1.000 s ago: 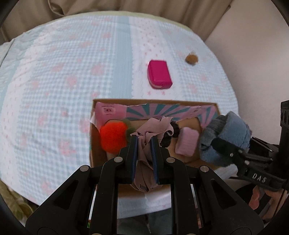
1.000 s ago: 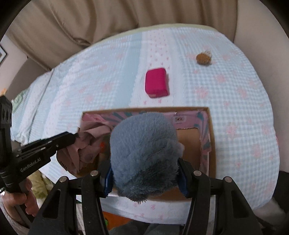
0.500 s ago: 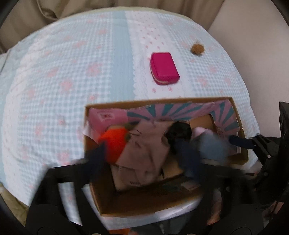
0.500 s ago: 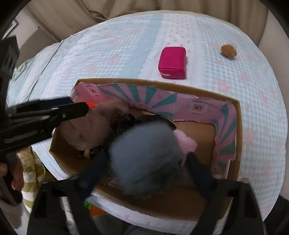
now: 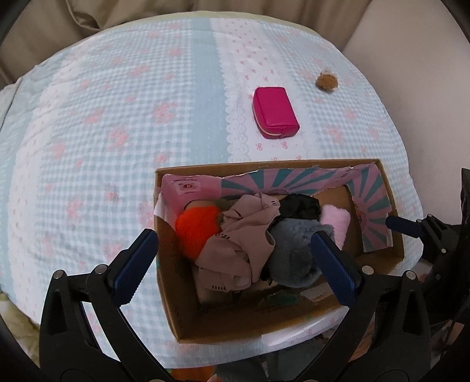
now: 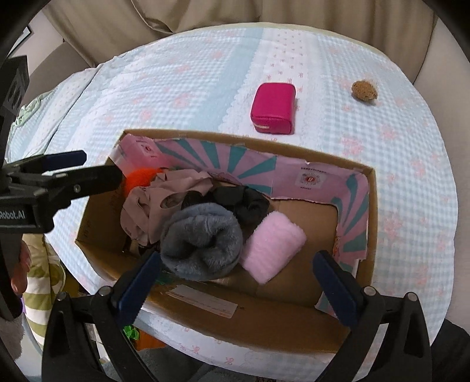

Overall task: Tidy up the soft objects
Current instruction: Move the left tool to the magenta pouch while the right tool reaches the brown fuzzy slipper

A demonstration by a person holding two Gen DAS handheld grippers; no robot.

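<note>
Progress looks well along: both grippers, left gripper [image 5: 235, 261] and right gripper [image 6: 238, 279], hang with jaws spread empty over the cardboard box [image 6: 371, 235] holding grey plush [image 6: 202, 241] and beige cloth [image 5: 238, 244], while magenta pouch [image 6: 273, 108] and brown puff [image 6: 364, 89] wait on the bed [image 5: 117, 117] toward twelve and one o'clock.

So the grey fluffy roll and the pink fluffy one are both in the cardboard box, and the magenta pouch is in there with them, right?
Not quite. The grey fluffy roll and the pink fluffy one do lie in the cardboard box, but the magenta pouch lies outside it on the bedspread beyond the box, as the right wrist view shows.

checked bedspread [image 5: 117, 123] under beige curtain [image 6: 205, 26]; striped sleeve [image 6: 44, 282] lower left.
</note>
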